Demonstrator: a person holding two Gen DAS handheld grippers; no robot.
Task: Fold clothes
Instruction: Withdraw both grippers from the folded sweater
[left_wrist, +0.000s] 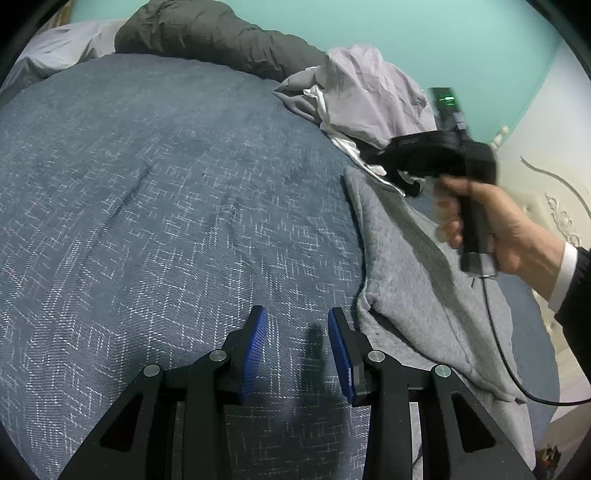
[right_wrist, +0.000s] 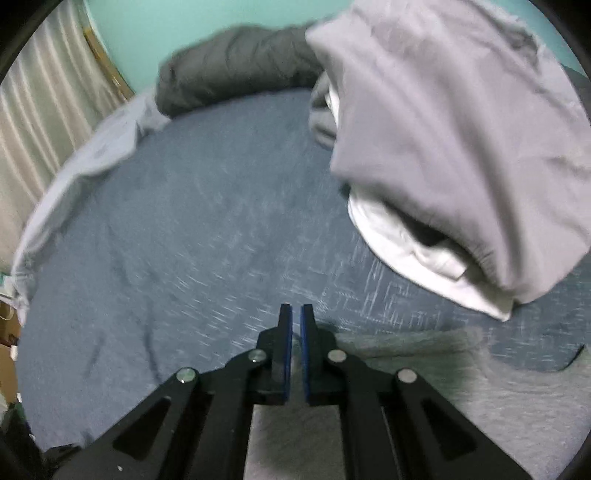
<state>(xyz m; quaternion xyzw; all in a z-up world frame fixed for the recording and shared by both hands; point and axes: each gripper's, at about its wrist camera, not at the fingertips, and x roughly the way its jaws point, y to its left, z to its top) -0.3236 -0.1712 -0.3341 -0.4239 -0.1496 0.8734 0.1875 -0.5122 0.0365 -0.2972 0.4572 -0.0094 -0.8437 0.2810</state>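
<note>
A grey sweatshirt-like garment (left_wrist: 406, 288) lies flat on the right part of the blue patterned bedspread (left_wrist: 166, 184). In the left wrist view a hand (left_wrist: 509, 229) holds my right gripper (left_wrist: 406, 184) at the garment's far edge. In the right wrist view my right gripper (right_wrist: 296, 306) has its blue pads nearly together, pinching the edge of the grey garment (right_wrist: 443, 398), which trails off to the right. My left gripper (left_wrist: 297, 317) hovers over bare bedspread just left of the garment, open, with nothing between its pads.
A heap of light grey and white clothes (left_wrist: 365, 96) (right_wrist: 443, 129) sits beyond the garment. A dark grey duvet (left_wrist: 207, 37) lies bunched along the teal wall. A black cable (left_wrist: 495, 332) hangs from the right gripper's handle across the garment.
</note>
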